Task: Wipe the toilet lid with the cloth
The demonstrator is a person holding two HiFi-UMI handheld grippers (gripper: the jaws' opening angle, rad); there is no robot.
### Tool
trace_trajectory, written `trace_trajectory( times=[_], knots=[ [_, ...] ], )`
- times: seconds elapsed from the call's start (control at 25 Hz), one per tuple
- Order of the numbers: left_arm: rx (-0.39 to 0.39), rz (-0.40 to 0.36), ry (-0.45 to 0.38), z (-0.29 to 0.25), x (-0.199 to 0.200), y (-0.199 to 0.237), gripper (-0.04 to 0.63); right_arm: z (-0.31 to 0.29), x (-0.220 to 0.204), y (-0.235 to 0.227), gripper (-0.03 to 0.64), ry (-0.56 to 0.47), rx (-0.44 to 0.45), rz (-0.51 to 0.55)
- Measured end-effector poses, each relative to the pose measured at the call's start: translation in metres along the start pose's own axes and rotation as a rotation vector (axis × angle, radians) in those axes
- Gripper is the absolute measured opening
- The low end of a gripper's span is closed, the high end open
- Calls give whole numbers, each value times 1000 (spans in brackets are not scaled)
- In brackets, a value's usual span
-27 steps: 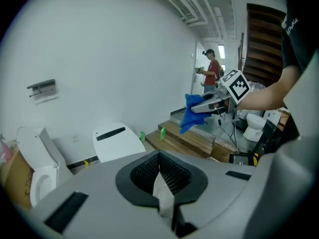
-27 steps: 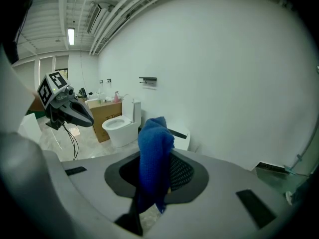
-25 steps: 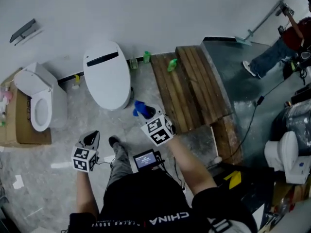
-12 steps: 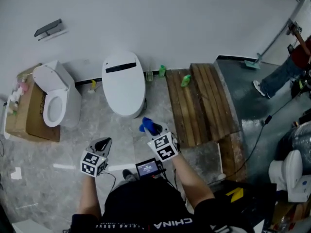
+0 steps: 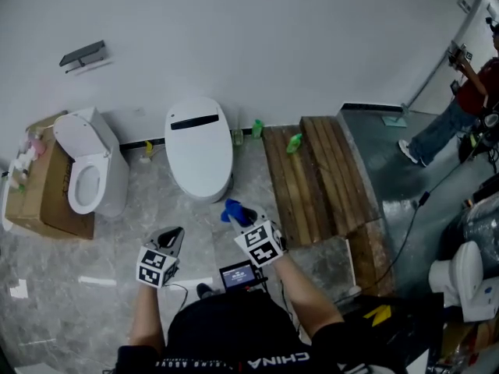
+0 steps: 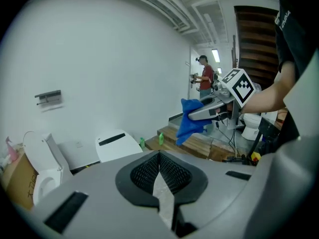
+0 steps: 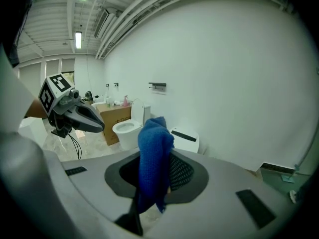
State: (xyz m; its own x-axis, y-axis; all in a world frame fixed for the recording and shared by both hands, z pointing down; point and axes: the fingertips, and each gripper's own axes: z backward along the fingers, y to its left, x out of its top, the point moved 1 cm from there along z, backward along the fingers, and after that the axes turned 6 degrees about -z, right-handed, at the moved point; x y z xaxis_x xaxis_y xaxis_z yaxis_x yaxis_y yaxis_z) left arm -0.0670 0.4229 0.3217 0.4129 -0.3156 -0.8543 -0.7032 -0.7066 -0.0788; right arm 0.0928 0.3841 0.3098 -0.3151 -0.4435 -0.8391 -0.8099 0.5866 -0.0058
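Right gripper view: right gripper (image 7: 161, 157) tight on cloth (image 7: 152, 171), toilet lid (image 7: 187, 139) partly behind it.

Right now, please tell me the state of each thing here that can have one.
Left gripper: shut, empty.
Right gripper: shut on the cloth.
Cloth: hanging from the right gripper, not on any toilet.
Middle toilet lid: closed.
Left toilet lid: raised.

Toilet lid (image 5: 199, 148) glossy, smooth (ceramic or plastic, unclear); cloth (image 5: 235, 210) nubby, matt; platform (image 5: 312, 179) rough wooden planks.
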Motion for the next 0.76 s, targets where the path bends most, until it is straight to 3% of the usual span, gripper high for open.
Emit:
trace_trajectory(
  times=[0.76],
  knots=[
    [22,47,-4,-10,8,19,12,-6,6,14,92,1,33,-48]
  ],
)
